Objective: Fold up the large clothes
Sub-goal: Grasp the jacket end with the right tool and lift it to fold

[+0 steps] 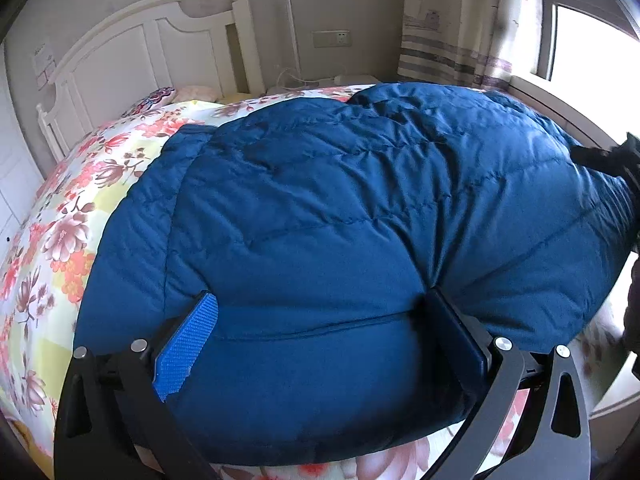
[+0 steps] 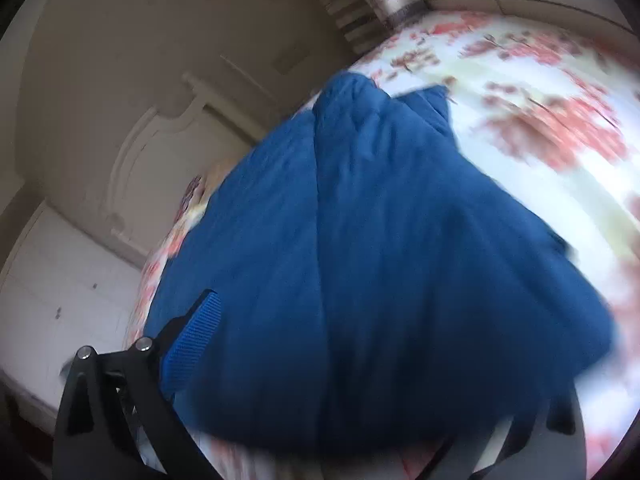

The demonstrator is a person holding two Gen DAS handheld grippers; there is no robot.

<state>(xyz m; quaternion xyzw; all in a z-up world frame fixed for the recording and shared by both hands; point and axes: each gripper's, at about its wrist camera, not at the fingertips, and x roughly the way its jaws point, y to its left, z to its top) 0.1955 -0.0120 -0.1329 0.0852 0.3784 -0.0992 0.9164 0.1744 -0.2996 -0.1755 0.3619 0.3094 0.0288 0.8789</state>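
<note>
A dark blue quilted jacket (image 1: 320,184) lies spread on the floral bedsheet (image 1: 60,240). My left gripper (image 1: 320,294) is at its near edge, open wide. The padded hem bulges between the blue-padded left finger (image 1: 188,344) and the right finger (image 1: 456,340), which presses into a crease. The right wrist view is blurred by motion. There the jacket (image 2: 380,260) fills the middle, and my right gripper (image 2: 320,296) is spread wide against it. Its left finger (image 2: 192,340) shows; jacket cloth hides the right one. A dark shape (image 1: 616,160) touches the jacket at the right edge of the left wrist view.
A white headboard (image 1: 132,52) stands at the far end of the bed, with a patterned pillow (image 1: 154,98) below it. A curtain (image 1: 452,20), a window (image 1: 592,40) and its sill run along the right. A white cabinet (image 2: 60,280) stands left of the bed.
</note>
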